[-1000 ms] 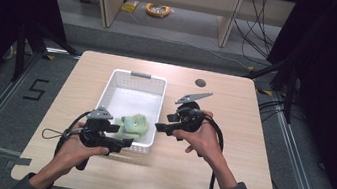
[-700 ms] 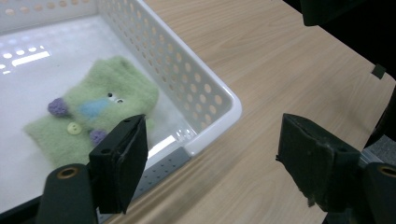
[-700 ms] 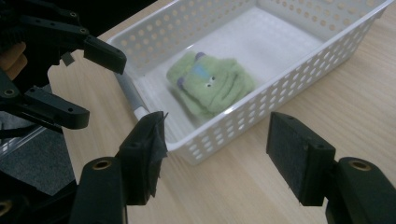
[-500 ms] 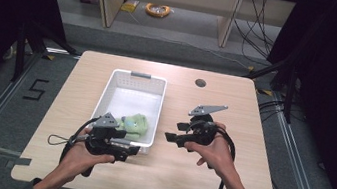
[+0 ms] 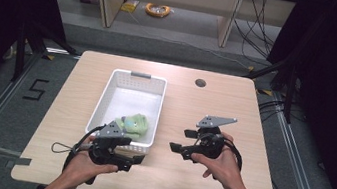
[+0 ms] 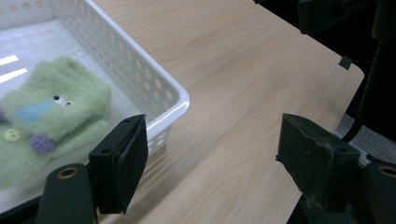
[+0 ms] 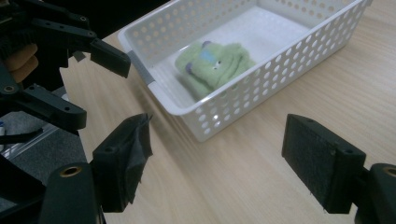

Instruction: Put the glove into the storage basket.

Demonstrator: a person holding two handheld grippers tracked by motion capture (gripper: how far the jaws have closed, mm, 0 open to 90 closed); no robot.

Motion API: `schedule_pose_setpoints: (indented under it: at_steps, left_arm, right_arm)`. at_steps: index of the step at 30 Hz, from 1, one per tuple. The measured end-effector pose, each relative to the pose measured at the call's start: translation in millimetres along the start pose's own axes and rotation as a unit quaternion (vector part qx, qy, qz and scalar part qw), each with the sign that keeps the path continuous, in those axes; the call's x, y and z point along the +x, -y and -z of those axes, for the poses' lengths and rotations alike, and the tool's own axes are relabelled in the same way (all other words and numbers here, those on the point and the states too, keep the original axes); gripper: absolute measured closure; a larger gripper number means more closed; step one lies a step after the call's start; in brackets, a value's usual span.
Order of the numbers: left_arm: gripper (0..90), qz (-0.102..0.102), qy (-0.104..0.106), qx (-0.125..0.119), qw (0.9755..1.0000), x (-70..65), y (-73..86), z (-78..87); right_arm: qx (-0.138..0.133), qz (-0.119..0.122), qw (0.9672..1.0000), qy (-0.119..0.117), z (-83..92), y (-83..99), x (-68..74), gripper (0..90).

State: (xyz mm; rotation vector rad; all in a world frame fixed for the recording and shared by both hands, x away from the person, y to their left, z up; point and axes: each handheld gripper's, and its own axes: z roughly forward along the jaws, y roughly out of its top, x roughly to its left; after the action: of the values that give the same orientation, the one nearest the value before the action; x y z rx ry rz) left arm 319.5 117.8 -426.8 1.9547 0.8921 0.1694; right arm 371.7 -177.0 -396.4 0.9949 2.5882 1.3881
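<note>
A white perforated basket stands on the wooden table, left of the middle. A fuzzy green mitten with a small face lies at its near end, also seen as the mitten and the mitten. My left gripper hovers open just in front of the basket's near wall, jaws pointing right. My right gripper is to the right of the basket, jaws pointing left at it. Its jaws have just been opening and nothing is between them. The left gripper and the right gripper both frame bare wood.
A round cable hole sits near the table's far edge. Bare wood lies right of the basket. The near table edge is close under both hands. Shelving and a yellow cable coil are on the floor beyond.
Both hands have drawn back toward the near edge. The right gripper has moved away from the basket's right wall, and its jaws stand wider. The mitten stays in the basket.
</note>
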Motion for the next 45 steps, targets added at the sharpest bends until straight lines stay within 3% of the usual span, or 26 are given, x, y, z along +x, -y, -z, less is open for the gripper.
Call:
schedule_pose_setpoints:
  at_steps: [1, 3, 5, 6, 8, 9, 12, 16, 19, 20, 22, 27, 28, 30, 34, 35, 39, 40, 41, 43, 44, 45]
  left_arm:
    - [24.0, 0.001, -0.003, -0.001, 1.0000, -1.5, 1.0, -1.0]
    - [24.0, -0.003, 0.005, 0.002, 1.0000, -1.9, 2.9, -2.1]
    - [23.9, 0.006, 0.007, -0.001, 1.0000, -3.7, 4.8, -4.1]
    - [23.9, 0.004, 0.004, 0.000, 1.0000, -4.7, 5.8, -4.7]
    - [24.0, 0.003, 0.004, 0.000, 1.0000, -6.0, 7.2, -5.9]
    - [24.0, 0.001, 0.007, 0.001, 1.0000, -5.7, 7.6, -6.2]
    - [23.9, -0.005, 0.007, 0.000, 1.0000, -6.8, 9.5, -7.5]
    - [23.9, -0.002, 0.003, 0.000, 1.0000, -9.6, 11.4, -8.7]
    - [23.9, -0.004, 0.007, -0.001, 1.0000, -11.0, 13.7, -10.1]
    - [23.9, -0.010, 0.008, -0.001, 0.9999, -11.2, 14.6, -10.6]
    - [23.9, -0.012, 0.010, 0.000, 0.9999, -11.7, 16.5, -11.5]
    - [23.8, -0.005, 0.010, 0.001, 0.9999, -14.2, 22.5, -13.5]
    - [23.8, -0.004, 0.012, 0.000, 0.9999, -14.6, 23.1, -13.6]
    - [23.7, -0.004, 0.008, 0.001, 1.0000, -15.3, 24.9, -13.5]
    - [23.7, -0.012, 0.007, 0.004, 0.9999, -15.5, 28.4, -12.1]
    - [23.7, -0.014, 0.012, 0.007, 0.9998, -14.9, 29.5, -11.8]
    - [23.7, -0.009, 0.012, 0.009, 0.9999, -16.7, 34.5, -11.2]
    - [23.7, -0.006, 0.009, 0.006, 0.9999, -17.6, 36.0, -11.2]
    - [23.7, -0.010, 0.011, 0.009, 0.9999, -17.4, 36.9, -10.7]
    - [23.6, -0.016, 0.009, 0.008, 0.9998, -17.7, 39.0, -10.1]
    - [23.6, -0.018, 0.009, 0.007, 0.9998, -17.8, 40.5, -10.1]
    - [23.6, -0.016, 0.012, 0.008, 0.9998, -17.6, 41.9, -10.2]
  right_arm:
    - [-0.002, 0.014, 0.9999, 0.005, 0.9, 1.1, -0.7, 24.4]
    - [-0.005, 0.005, 1.0000, 0.001, 1.8, 5.8, 1.7, 23.8]
    - [-0.009, 0.018, 0.9998, 0.009, 4.1, 8.8, 1.0, 23.8]
    - [-0.010, 0.005, 0.9999, 0.007, 3.9, 10.8, 2.9, 23.8]
    - [-0.014, 0.002, 0.9999, 0.003, 5.2, 14.6, 2.8, 23.6]
    - [-0.014, 0.013, 0.9998, -0.002, 5.2, 16.0, 0.8, 23.3]
    - [-0.011, -0.003, 0.9999, 0.003, 8.6, 25.0, 3.5, 22.8]
    - [-0.017, 0.003, 0.9998, 0.003, 9.1, 30.8, 0.2, 22.6]
    - [-0.019, -0.001, 0.9998, -0.001, 10.4, 36.1, -1.0, 22.5]
    - [-0.015, -0.012, 0.9998, 0.001, 11.5, 38.1, 0.4, 22.5]
    - [-0.018, -0.004, 0.9998, 0.011, 11.3, 41.5, -1.2, 22.4]
    - [-0.011, -0.014, 0.9998, 0.009, 12.0, 49.8, -1.8, 22.1]
    - [-0.016, -0.005, 0.9998, 0.008, 11.2, 51.9, -3.1, 22.1]
    - [-0.010, -0.019, 0.9998, 0.005, 12.7, 55.1, -1.4, 22.1]
    - [-0.017, -0.014, 0.9998, 0.002, 13.2, 61.8, -1.8, 22.0]
    - [-0.010, -0.024, 0.9996, 0.007, 14.8, 63.2, 0.3, 22.0]
    - [-0.014, -0.022, 0.9997, -0.003, 14.6, 71.6, 1.6, 21.7]
    - [-0.009, -0.025, 0.9996, 0.005, 16.0, 72.8, 2.8, 21.6]
    - [-0.017, -0.014, 0.9997, 0.006, 15.2, 74.5, 1.6, 21.5]
    - [-0.009, -0.029, 0.9995, -0.001, 15.8, 77.7, 4.2, 21.4]
    - [-0.015, -0.008, 0.9998, 0.004, 15.0, 79.0, 1.7, 21.4]
    - [-0.014, -0.013, 0.9998, 0.003, 14.9, 81.0, 2.7, 21.3]
